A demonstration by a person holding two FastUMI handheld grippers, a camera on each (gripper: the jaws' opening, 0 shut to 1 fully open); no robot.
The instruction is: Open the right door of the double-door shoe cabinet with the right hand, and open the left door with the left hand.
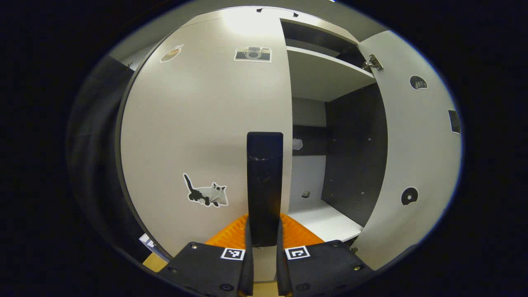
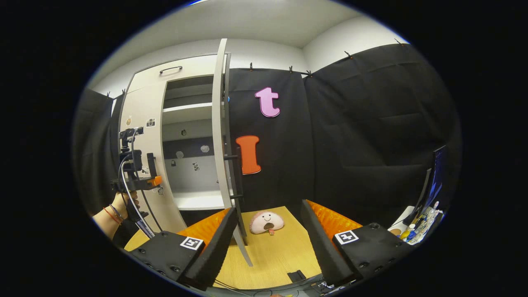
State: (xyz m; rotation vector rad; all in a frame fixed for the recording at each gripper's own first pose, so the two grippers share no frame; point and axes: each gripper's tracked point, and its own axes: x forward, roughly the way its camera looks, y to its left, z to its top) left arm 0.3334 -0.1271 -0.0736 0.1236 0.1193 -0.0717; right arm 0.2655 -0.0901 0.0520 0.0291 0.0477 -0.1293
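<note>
The shoe cabinet's left door [image 1: 198,123], white with stickers, stands closed in front of me in the left gripper view. Its black upright handle [image 1: 265,173] runs up between my left gripper's fingers, and my left gripper [image 1: 264,226] is shut on it. The right door [image 1: 416,144] is swung wide open, baring the shelves [image 1: 326,74]. In the right gripper view that right door [image 2: 219,123] shows edge-on, and my right gripper [image 2: 268,243] stands open a little in front of it, holding nothing. Farther off, a hand holds the left gripper [image 2: 138,173] at the left door [image 2: 140,123].
A round plush toy [image 2: 267,222] lies on the wooden surface [image 2: 272,260] near the open door's foot. A screen and several small bottles [image 2: 425,210] stand at the far right. Black cloth walls close the booth behind and to the right.
</note>
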